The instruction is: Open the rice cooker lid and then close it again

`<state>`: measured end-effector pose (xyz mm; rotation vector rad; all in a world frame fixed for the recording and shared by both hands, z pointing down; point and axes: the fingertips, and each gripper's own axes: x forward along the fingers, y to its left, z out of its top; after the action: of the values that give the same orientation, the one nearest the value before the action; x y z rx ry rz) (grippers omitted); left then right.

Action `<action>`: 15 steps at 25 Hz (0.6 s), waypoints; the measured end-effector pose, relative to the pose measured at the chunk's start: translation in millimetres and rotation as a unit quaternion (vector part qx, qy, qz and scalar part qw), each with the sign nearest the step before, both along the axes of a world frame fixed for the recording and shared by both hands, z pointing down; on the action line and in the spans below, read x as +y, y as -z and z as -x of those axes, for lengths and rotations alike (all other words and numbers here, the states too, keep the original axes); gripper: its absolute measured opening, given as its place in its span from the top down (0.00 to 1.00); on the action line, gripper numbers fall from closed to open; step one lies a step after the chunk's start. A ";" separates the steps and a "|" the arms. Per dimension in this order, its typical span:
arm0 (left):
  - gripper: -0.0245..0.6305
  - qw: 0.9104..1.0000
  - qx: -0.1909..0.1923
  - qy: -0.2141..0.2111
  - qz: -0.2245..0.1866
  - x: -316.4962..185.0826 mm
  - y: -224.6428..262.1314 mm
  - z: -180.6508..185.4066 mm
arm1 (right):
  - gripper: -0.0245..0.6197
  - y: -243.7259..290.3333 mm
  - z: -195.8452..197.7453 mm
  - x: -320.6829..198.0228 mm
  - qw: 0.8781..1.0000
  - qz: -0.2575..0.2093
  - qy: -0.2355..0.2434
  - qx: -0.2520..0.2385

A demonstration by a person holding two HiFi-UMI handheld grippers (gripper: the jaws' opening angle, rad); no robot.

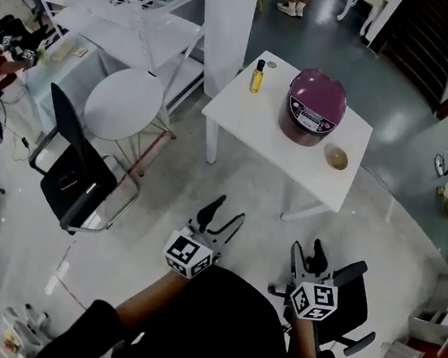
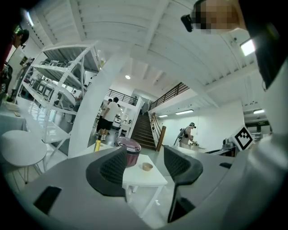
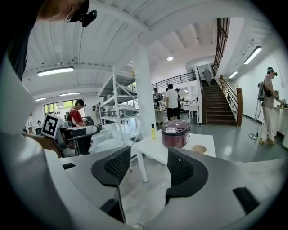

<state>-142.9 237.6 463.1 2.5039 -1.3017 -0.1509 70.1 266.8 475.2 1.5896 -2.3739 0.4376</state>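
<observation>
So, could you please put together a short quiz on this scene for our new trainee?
1. True or false: the rice cooker has its lid open.
2. In the head view, what stands left of the cooker on the white table? A) yellow bottle B) kettle C) mug
3. Fill in: the left gripper and right gripper both have their jaws ____.
Key: 1 false, it is shut; 2 A; 3 apart, with nothing held.

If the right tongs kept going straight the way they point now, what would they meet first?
Likely the white table, at its near corner some way ahead. The purple rice cooker sits further back on it. Depth is unclear.
</observation>
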 end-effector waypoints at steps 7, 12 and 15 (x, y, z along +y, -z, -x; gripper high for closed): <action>0.60 0.999 0.003 -0.034 0.000 -37.6 -6.6 3.9 | 0.61 -9.0 15.9 -28.2 1.000 0.016 -0.014 -0.001; 0.60 0.999 0.034 -0.031 0.018 -47.9 -15.5 6.6 | 0.61 -21.6 12.3 -39.9 0.999 0.033 -0.024 0.006; 0.60 0.999 0.031 -0.038 0.021 -55.1 -20.6 1.6 | 0.61 -23.1 17.0 -52.1 0.999 0.030 -0.020 0.001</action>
<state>-144.6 182.5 483.7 2.4882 -1.1722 -0.1816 53.2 214.7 498.3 1.6119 -2.3080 0.5107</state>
